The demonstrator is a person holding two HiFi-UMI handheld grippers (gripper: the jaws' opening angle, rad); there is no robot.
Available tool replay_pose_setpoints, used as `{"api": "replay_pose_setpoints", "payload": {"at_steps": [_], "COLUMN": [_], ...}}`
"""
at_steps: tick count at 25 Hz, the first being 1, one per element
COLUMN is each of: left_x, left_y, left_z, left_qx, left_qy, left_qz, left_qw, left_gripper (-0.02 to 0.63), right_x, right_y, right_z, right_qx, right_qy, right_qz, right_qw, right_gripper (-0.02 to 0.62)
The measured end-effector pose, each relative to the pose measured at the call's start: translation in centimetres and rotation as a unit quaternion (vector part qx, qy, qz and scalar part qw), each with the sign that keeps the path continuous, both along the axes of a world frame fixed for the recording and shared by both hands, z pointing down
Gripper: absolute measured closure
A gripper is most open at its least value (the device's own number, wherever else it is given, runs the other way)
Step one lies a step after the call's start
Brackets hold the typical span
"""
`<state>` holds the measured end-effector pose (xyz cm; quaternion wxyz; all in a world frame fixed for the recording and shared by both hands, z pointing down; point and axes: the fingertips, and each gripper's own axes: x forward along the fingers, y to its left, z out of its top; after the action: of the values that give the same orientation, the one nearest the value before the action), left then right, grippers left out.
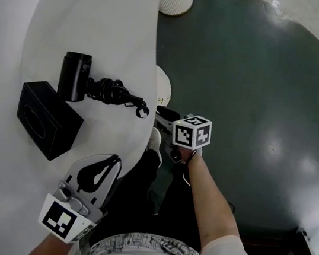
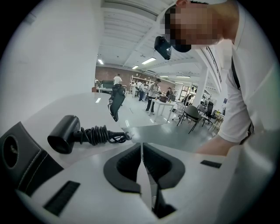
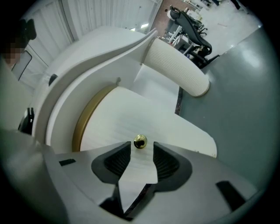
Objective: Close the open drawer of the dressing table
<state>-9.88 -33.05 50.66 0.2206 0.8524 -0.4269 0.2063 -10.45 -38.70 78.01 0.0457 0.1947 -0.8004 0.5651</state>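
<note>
Gold and glossy, the knob [image 3: 140, 142] sits in the middle of the drawer [image 3: 131, 118] front, a pale panel with fine ribbing and a gold band [image 3: 85, 120] curving along its far side. The drawer is under the edge of the white bench [image 1: 93, 17], near a ribbed white leg [image 3: 177, 72]. How far out it stands cannot be told.

The right tool [image 3: 142, 153] is low in front of the drawer, jaws spread wide and holding nothing. The knob lies just beyond the tips, in line with the gap, and neither pad seems to touch it. The left tool [image 2: 141, 151] rests over the bench top with its jaws brought together and nothing between them.

The drawer looks stiff and fairly light, likely to move easily once pushed. The knob is small, round and smooth, so a pinch there could slip. For closing, a flat push on the panel close to the knob seems the safer hold, and it should keep the drawer from skewing.

A black hair dryer [image 1: 74, 76] with a coiled cord and a black box [image 1: 47, 118] lie on the bench, well apart from the drawer.

No brand or lettering can be read anywhere. Each tool's cube [image 1: 192, 132] bears only black-and-white square patterns.
</note>
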Motion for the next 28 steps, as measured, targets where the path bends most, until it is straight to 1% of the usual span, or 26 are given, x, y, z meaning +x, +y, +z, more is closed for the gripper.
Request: {"api": "replay_pose_setpoints", "payload": {"at_steps": [3, 6, 10, 13, 19, 24, 28], "left_x": [0.0, 0.5, 1.7, 2.3, 3.1, 3.1, 3.0], "left_y": [-0.2, -0.2, -0.7, -0.8, 0.1, 1.2, 1.5], "left_z": [-0.6, -1.6, -3.6, -5.3, -8.4, -11.6, -14.2], "left_qx": [0.001, 0.008, 0.033, 0.050, 0.079, 0.106, 0.132], "left_qy": [0.006, 0.012, 0.024, 0.034, 0.052, 0.063, 0.075], "left_qz": [-0.001, 0.010, 0.030, 0.041, 0.061, 0.070, 0.073], "left_qw": [1.0000, 0.9999, 0.9987, 0.9973, 0.9937, 0.9899, 0.9857], "left_gripper": [0.572, 0.572, 0.572, 0.572, 0.572, 0.572, 0.572], "right_x": [2.6, 5.1, 7.9, 9.7, 11.9, 13.0, 13.7], "right_y": [0.7, 1.4, 1.7, 1.6, 3.4, 5.2, 6.5], "right_z": [-0.9, -3.2, -7.4, -11.5, -17.4, -23.2, -28.0], "right_qx": [-0.001, 0.008, 0.050, 0.083, 0.124, 0.161, 0.195], "right_qy": [0.014, 0.026, 0.045, 0.053, 0.053, 0.072, 0.080], "right_qz": [0.015, 0.026, 0.032, 0.049, 0.076, 0.097, 0.116], "right_qw": [1.000, 0.999, 0.997, 0.994, 0.988, 0.979, 0.971], "right_gripper": [0.439, 0.440, 0.440, 0.440, 0.440, 0.440, 0.444]}}
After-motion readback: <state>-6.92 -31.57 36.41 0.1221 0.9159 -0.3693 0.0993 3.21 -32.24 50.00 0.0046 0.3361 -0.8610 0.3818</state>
